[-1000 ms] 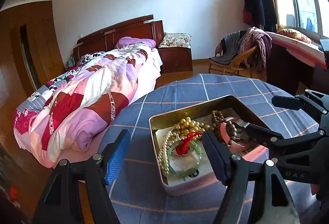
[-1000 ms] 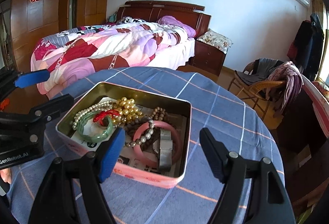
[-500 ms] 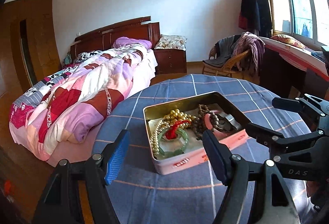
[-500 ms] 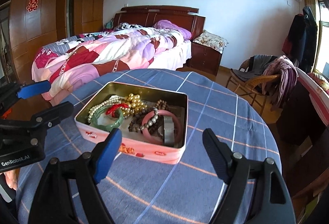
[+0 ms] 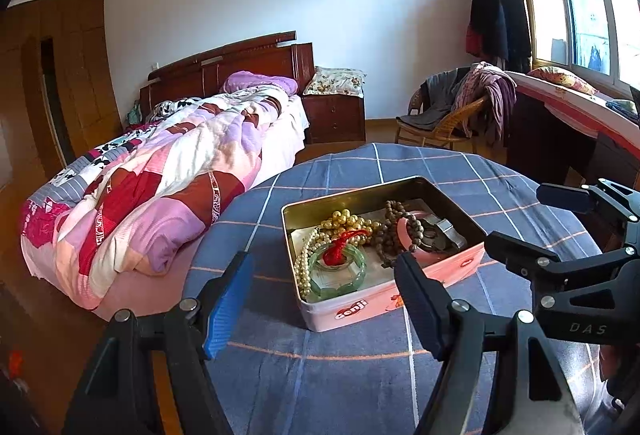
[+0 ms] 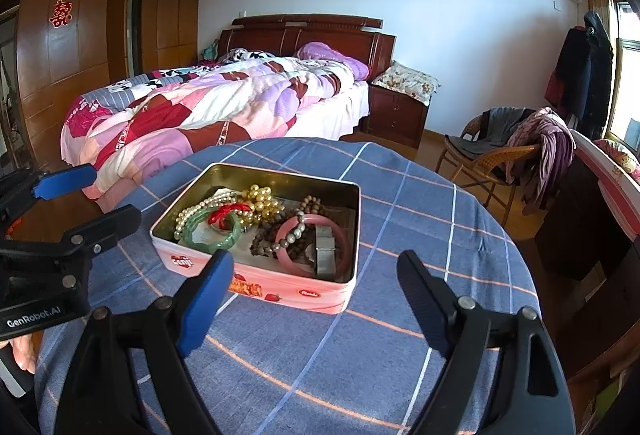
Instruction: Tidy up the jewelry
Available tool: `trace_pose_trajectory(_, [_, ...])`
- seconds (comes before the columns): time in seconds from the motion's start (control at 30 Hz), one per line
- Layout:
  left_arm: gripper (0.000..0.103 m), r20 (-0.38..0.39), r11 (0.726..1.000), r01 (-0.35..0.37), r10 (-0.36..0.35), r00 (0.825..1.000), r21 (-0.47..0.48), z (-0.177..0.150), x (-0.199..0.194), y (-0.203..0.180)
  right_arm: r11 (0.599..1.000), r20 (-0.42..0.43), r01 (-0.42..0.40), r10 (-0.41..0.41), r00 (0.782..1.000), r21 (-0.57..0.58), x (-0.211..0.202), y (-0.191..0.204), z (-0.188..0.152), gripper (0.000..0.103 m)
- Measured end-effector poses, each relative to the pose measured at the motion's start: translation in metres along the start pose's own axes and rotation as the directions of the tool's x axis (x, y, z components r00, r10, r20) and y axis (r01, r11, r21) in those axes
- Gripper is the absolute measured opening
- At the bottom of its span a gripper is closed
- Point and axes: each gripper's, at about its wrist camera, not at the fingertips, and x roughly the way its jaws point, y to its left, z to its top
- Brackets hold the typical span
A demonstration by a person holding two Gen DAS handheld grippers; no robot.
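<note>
Both claws, left [image 5: 322, 305] and right [image 6: 314, 301], have drawn back from the tin [image 6: 256, 277].

The left tongs [image 5: 324, 299] are spread wide, nothing between the blue-padded left finger [image 5: 228, 305] and the dark right one, both fingers reaching forward and level. The right tongs [image 6: 316, 297] stand equally wide and bare, their blue pad [image 6: 206, 297] likewise on the left. Each pair shows in the other's view, at the side edge of it, the two apart; a bit of hand [image 6: 22, 353] shows under the left tool
</note>
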Motion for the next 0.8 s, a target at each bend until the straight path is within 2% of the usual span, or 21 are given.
trace_pose_trajectory(0.17, [0.074, -0.001, 1.0, -0.001, 0.001, 1.0, -0.01, 0.0008, -0.0001, 0.0001, 1.0, 0.013, 0.004, -0.004, 1.0, 0.002, -0.0034, -0.0004, 0.0004, 0.087])
trace_pose_trajectory(0.3, [0.087, 0.005, 1.0, -0.027, 0.027, 1.0, -0.009, 0.0011, -0.0006, -0.0001, 1.0, 0.021, 0.008, -0.008, 1.0, 0.005, -0.0053, -0.0018, 0.0012, 0.087])
trace_pose_trajectory(0.37, [0.088, 0.012, 1.0, -0.019, 0.02, 1.0, -0.015, 0.0015, -0.0018, 0.0002, 1.0, 0.023, 0.011, -0.011, 1.0, 0.005, -0.0058, -0.0024, 0.0014, 0.087])
trace_pose_trajectory(0.5, [0.093, 0.018, 0.999, -0.049, 0.049, 0.999, -0.012, 0.0024, -0.0027, -0.0003, 1.0, 0.026, 0.013, -0.013, 1.0, 0.005, -0.0066, -0.0031, 0.0027, 0.088])
trace_pose_trajectory(0.8, [0.095, 0.035, 0.998, -0.055, 0.056, 0.998, -0.015, -0.0012, -0.005, 0.0018, 1.0, 0.03, 0.017, -0.017, 0.999, 0.008, -0.0075, -0.005, 0.0038, 0.09])
